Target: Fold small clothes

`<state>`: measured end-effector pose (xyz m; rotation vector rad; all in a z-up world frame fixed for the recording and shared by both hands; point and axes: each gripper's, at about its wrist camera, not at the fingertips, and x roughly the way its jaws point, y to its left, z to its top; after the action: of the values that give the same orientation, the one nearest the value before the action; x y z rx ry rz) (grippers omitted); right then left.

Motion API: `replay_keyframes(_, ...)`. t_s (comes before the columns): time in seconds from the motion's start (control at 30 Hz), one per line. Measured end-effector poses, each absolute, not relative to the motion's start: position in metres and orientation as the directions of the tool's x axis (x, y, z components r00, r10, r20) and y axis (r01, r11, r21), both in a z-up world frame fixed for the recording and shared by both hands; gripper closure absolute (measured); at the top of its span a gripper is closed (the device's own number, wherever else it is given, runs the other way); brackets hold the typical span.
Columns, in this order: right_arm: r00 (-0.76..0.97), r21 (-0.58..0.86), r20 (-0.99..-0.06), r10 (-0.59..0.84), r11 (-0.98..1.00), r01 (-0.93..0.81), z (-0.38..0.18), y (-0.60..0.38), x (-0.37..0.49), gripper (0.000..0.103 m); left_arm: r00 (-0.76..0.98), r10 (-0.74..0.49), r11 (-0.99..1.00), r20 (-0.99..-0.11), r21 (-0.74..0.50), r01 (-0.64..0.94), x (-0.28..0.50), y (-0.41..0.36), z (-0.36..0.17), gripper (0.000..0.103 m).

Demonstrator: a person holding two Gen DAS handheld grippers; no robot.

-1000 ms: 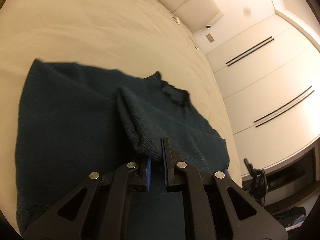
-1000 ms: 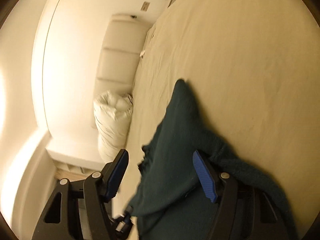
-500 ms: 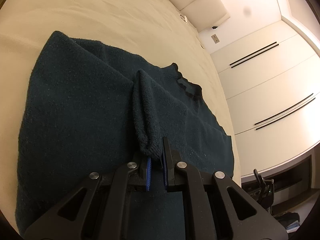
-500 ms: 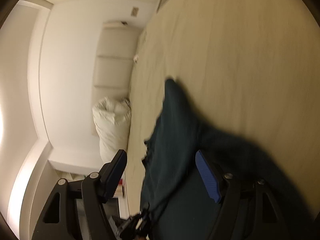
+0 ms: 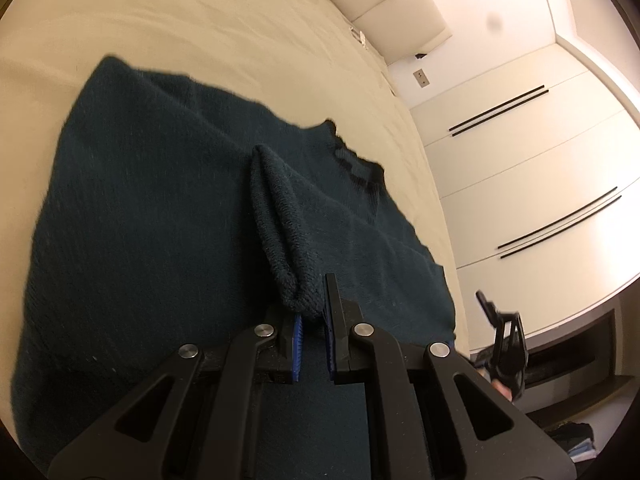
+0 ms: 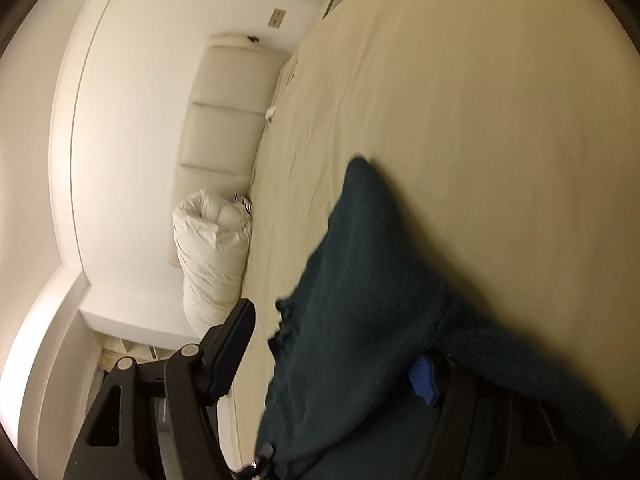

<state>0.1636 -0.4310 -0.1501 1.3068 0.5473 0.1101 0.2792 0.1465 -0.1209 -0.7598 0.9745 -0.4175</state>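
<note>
A dark teal knit sweater lies spread on the cream bed, its dark neckline toward the far right. My left gripper is shut on the cuff of a sleeve that lies folded across the sweater's body. In the right wrist view the sweater drapes over the bed. My right gripper is open wide; cloth lies between its fingers and covers much of the right finger's blue pad.
A padded headboard and white wardrobe doors stand beyond the bed. A rolled white duvet sits by the headboard. The bed's edge runs close to the sweater's right side.
My left gripper has carried the sleeve cuff further across the sweater's body and stays shut on it. My right gripper stays open and has shifted; cloth now drapes over its right finger.
</note>
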Motion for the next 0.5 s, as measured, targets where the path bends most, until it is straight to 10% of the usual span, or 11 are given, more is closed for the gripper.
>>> replay_keyframes(0.3,0.878,0.948,-0.284,0.386,0.25,0.197,-0.17,-0.451,0.16,0.061,0.496,-0.634,0.68,-0.594,-0.733,-0.009,0.273,0.137,-0.138,0.095)
replay_keyframes(0.5,0.847,0.957,-0.264,0.461,0.235,0.17,-0.165,-0.451,0.156,0.055,0.493,-0.647,0.662,-0.581,-0.749,-0.015,0.275,0.144,-0.143,0.095)
